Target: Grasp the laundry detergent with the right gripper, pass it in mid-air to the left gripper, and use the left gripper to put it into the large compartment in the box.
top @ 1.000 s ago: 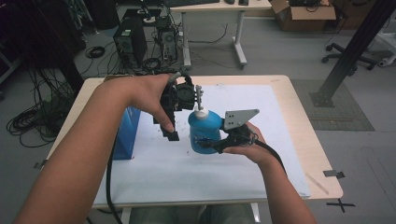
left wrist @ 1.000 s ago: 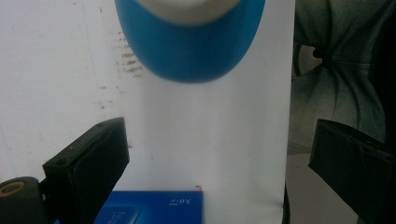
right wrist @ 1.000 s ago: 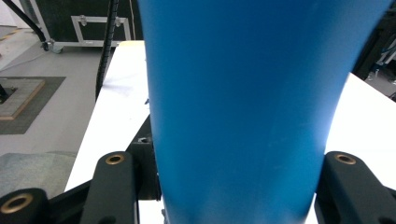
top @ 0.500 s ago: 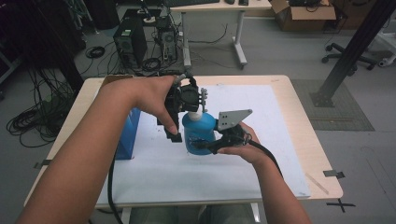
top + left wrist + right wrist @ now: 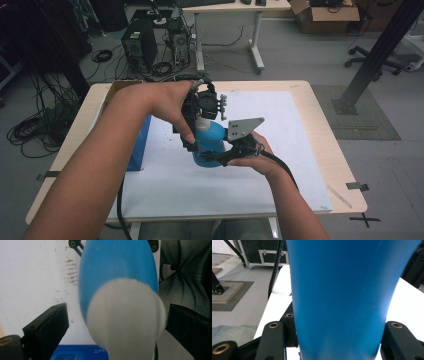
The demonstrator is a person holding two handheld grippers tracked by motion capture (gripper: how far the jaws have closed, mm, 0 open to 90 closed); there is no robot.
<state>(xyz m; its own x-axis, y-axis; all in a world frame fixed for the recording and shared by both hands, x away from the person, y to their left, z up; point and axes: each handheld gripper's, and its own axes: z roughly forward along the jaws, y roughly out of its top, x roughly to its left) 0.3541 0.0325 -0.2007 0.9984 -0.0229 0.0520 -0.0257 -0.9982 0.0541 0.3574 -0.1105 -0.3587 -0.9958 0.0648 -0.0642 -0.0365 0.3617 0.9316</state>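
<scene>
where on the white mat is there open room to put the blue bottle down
The white mat lies bare on its right half, between the right gripper and the table's right edge, and along the near strip in front of both hands. It is crowded mid-left: the left gripper sits over the blue bottle, with the blue box at the mat's left edge.

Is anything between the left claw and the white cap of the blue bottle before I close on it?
Nothing visible. In the left gripper view the white cap sits between the open jaws of the left claw, with bare gaps on both sides. The right claw holds the blue bottle lower on its body, clear of the cap.
</scene>
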